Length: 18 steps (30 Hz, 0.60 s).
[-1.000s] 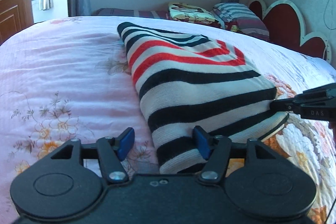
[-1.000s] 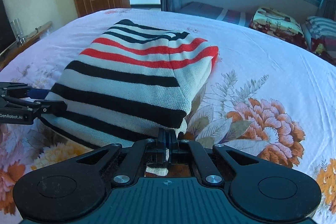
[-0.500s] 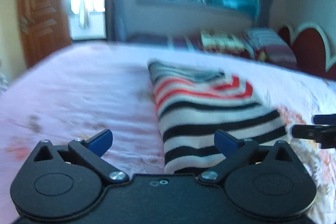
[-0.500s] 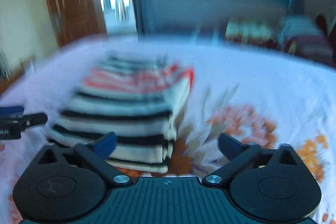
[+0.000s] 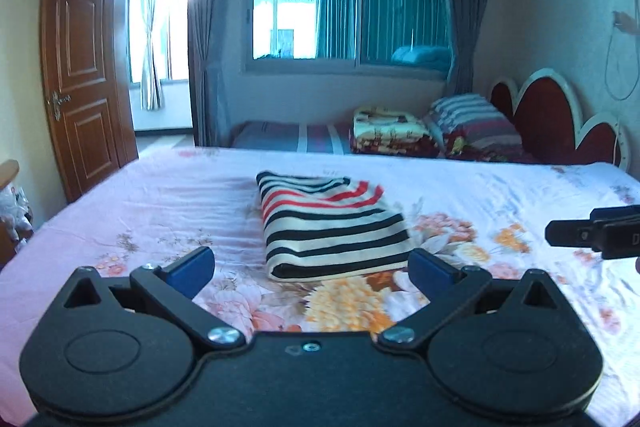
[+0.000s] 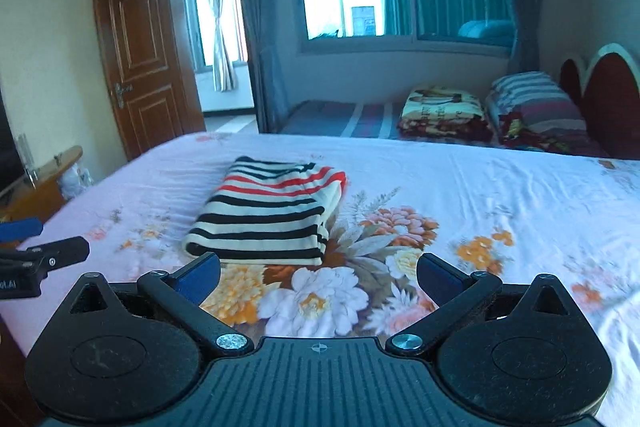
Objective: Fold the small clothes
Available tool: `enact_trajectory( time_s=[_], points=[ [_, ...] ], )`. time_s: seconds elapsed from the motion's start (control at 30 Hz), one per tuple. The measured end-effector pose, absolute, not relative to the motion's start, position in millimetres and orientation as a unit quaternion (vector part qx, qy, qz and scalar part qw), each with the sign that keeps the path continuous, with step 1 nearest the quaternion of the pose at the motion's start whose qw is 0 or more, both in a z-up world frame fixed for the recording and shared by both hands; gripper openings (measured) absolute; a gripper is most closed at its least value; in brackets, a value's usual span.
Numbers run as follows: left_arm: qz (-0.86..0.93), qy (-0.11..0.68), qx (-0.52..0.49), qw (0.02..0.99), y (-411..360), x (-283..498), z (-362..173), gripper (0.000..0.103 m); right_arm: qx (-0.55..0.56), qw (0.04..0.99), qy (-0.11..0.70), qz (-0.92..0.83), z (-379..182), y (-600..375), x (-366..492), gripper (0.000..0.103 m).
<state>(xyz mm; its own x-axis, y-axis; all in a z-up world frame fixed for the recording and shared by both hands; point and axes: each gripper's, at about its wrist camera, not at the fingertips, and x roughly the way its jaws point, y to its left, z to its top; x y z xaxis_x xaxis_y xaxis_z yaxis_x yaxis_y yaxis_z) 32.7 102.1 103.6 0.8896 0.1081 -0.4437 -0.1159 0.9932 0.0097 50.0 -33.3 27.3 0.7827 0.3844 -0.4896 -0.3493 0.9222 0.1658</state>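
From the left wrist view, the striped sweater (image 5: 332, 225) lies folded as a neat rectangle on the flowered bed sheet (image 5: 120, 211). The step in hand looks like the release and retreat after the last fold. To do it well, I think both hands should keep their jaws wide and stay clear of the cloth, so no pad catches a knit edge and spoils the fold. The left gripper (image 5: 310, 271) has its fingers (image 5: 190, 269) spread wide with nothing between them. The sweater is in front of them, apart from the pads, its near edge between the two tips.

From the right wrist view, the right gripper (image 6: 318, 273) also stands wide and empty. The sweater (image 6: 268, 211) lies ahead, toward the left finger, not touching. The lower right of the sheet is blurred, so small wrinkles there I cannot judge.
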Motion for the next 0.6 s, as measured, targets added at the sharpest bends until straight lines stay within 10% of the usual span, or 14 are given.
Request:
enact_trajectory(
  time_s=[0.6],
  points=[
    [0.041, 0.165, -0.012, 0.985, 71.3, -36.4, 147.3, 0.102, 0.035, 0.951, 0.220, 0.216, 78.8, -39.0, -46.8, 0.103]
  ],
)
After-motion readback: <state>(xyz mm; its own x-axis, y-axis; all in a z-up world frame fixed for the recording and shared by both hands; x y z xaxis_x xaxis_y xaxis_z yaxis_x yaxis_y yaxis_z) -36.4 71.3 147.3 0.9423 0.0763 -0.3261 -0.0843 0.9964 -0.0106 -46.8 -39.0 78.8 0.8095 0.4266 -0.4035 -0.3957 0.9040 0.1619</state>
